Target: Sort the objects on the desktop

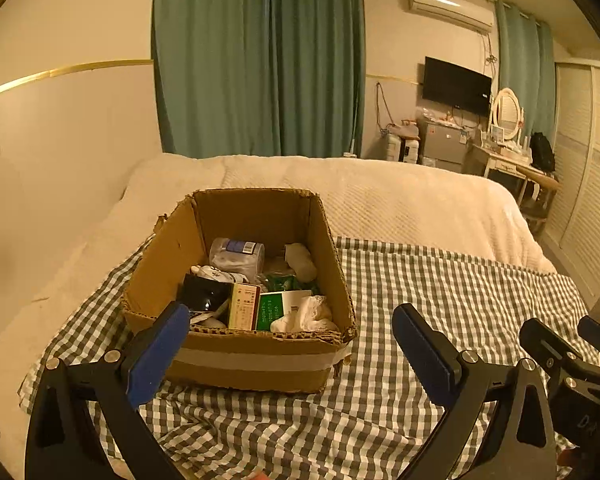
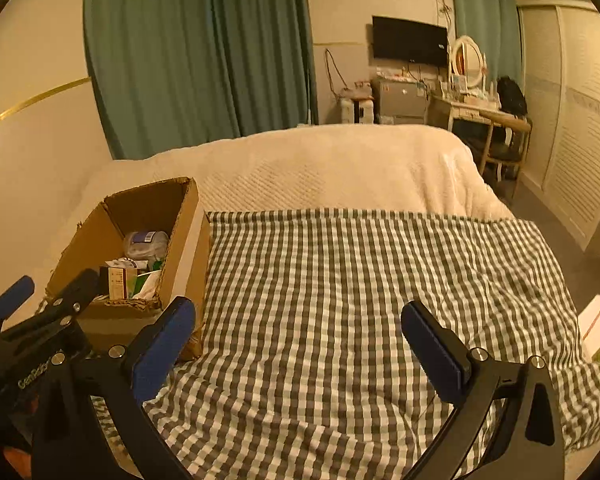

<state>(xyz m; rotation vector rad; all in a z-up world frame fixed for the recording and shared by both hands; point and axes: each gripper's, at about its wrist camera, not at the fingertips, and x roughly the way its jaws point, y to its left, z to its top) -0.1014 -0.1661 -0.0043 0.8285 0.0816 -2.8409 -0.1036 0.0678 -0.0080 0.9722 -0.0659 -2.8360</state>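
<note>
Corrugated cardboard box — matt, rough-edged

Both views are dim and soaked in a warm amber cast, so whites read as cream and the curtains look dull teal. No lamp shows; the light seems to fall from above, brightest on the blanket and on the air conditioner, which carries a small glare streak. The inside of the box lies in shadow, its contents murky. Fisheye distortion bends the wall's gold trim and the wardrobe into curves, and black vignette fills the corners. Detail is soft and grainy throughout, the far dresser a smear of shapes. The checked cloth stays fairly crisp.
</note>
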